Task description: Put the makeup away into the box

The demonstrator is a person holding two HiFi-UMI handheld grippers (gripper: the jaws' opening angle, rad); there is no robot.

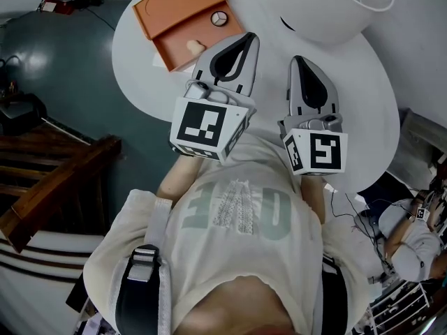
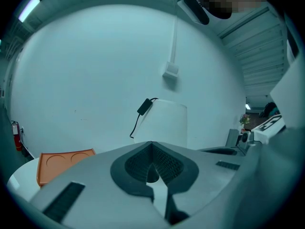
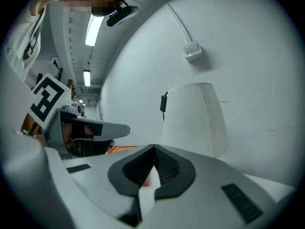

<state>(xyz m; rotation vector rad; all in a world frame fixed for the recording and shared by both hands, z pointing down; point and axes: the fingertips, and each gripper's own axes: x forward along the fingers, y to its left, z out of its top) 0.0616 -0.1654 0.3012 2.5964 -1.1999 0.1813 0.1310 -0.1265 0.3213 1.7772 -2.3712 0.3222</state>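
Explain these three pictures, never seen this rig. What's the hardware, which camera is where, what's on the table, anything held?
No robot: a person holds a grey two-jaw claw in each hand, each with a marker cube. The head view looks down from the person's head; the two gripper views ride on the claws, looking along the jaws. The left claw and right claw are both shut, holding nothing. On the round white table sit an open orange box, a small round case at its edge, and a white lampshade.

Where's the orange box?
In the head view, the orange box sits at the far left of the round white table, just beyond the left hand-held gripper and left of the white lampshade.
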